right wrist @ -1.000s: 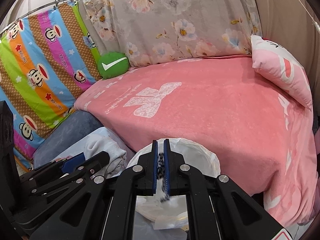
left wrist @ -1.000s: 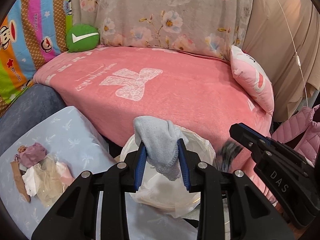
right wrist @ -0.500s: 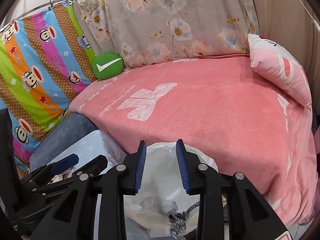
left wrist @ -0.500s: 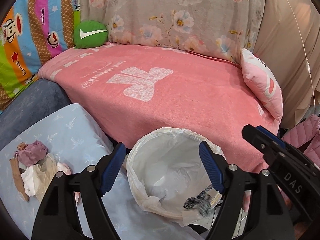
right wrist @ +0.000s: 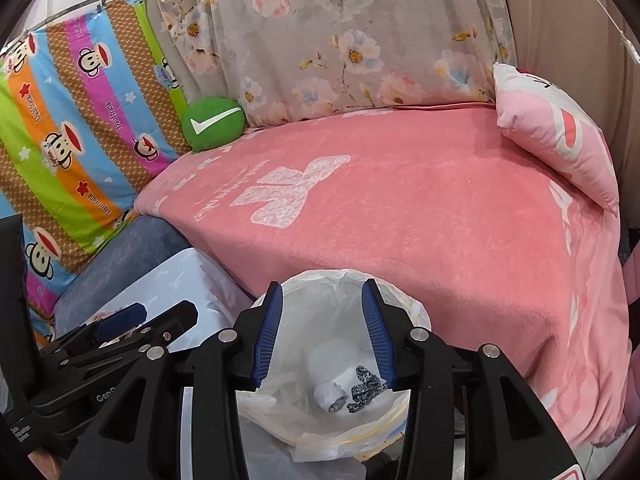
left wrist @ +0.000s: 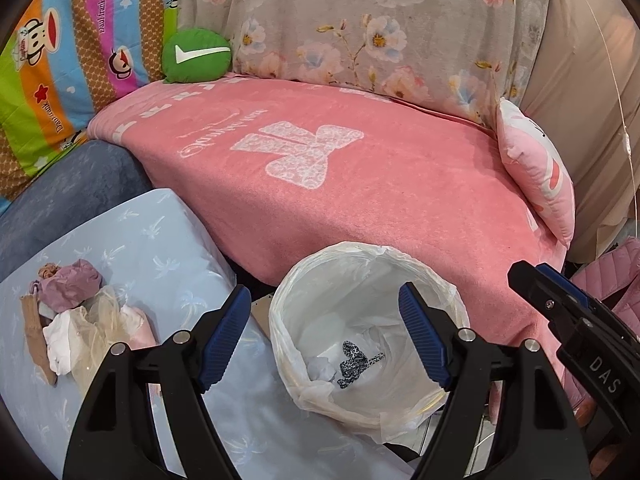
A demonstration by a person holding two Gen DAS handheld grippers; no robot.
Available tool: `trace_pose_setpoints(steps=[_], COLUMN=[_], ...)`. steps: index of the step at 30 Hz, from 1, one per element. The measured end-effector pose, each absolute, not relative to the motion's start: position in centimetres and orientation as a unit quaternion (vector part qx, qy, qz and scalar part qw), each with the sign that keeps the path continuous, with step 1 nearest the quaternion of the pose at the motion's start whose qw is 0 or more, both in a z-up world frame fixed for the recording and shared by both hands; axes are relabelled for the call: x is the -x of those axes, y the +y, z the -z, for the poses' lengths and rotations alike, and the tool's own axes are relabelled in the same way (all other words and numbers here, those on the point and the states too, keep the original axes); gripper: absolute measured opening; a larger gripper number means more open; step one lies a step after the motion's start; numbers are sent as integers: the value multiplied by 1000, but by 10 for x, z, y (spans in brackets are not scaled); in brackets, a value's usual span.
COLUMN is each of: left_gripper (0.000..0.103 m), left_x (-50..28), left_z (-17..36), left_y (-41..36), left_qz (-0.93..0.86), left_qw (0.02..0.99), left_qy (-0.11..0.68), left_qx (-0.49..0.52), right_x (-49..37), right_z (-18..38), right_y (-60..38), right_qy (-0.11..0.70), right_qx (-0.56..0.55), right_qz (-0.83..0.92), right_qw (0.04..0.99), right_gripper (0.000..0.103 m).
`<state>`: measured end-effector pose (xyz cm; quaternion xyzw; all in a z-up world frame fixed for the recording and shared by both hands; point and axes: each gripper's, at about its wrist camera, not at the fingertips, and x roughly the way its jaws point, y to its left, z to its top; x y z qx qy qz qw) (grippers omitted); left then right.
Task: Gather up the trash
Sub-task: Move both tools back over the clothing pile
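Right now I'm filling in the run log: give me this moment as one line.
left gripper: open, empty | right gripper: just opened, empty | bin: pale sock, patterned strip inside | trash pile: remaining

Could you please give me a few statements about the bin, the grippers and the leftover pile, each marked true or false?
1. Both grippers hold something. False: the left gripper and the right gripper stand open with nothing between the fingers; both have just been opening.
2. A pale sock and a black-and-white patterned scrap lie inside the lined bin. True.
3. The bin has no bag in it. False: a white plastic bag lines it and folds over the rim.
4. A pile of crumpled scraps lies on the light blue surface. True.
5. The green cushion lies in the bin. False: it sits at the far edge of the pink blanket.
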<state>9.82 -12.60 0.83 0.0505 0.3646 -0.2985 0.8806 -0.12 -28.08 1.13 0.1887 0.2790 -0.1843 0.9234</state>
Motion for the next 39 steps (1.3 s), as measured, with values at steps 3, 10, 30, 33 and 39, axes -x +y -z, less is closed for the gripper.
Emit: trace_pose_setpoints(steps=[3, 10, 30, 33, 39], left_gripper=[73, 75, 83, 84, 88], left_x=[-98, -102, -112, -116, -125], left_z=[-8, -5, 21, 27, 39], left_y=[-117, -86, 16, 32, 75], left_qz=[294, 270, 179, 167, 129], left_qw=[881, 886, 894, 894, 896], left_qy=[367, 376, 408, 414, 421], left_qx=[-45, -22, 42, 47, 59], right_x=[2, -1, -27, -35, -55], right_z=[-12, -13, 4, 7, 13], right_y=[-274, -251, -159, -144, -109], right_qy=[280, 286, 322, 329, 341], right_qx=[-185, -174, -145, -140, -124], right_qz=[180, 163, 93, 82, 55], right_qw=[925, 928, 931, 930, 930], right_gripper=[43, 48, 58, 59, 62])
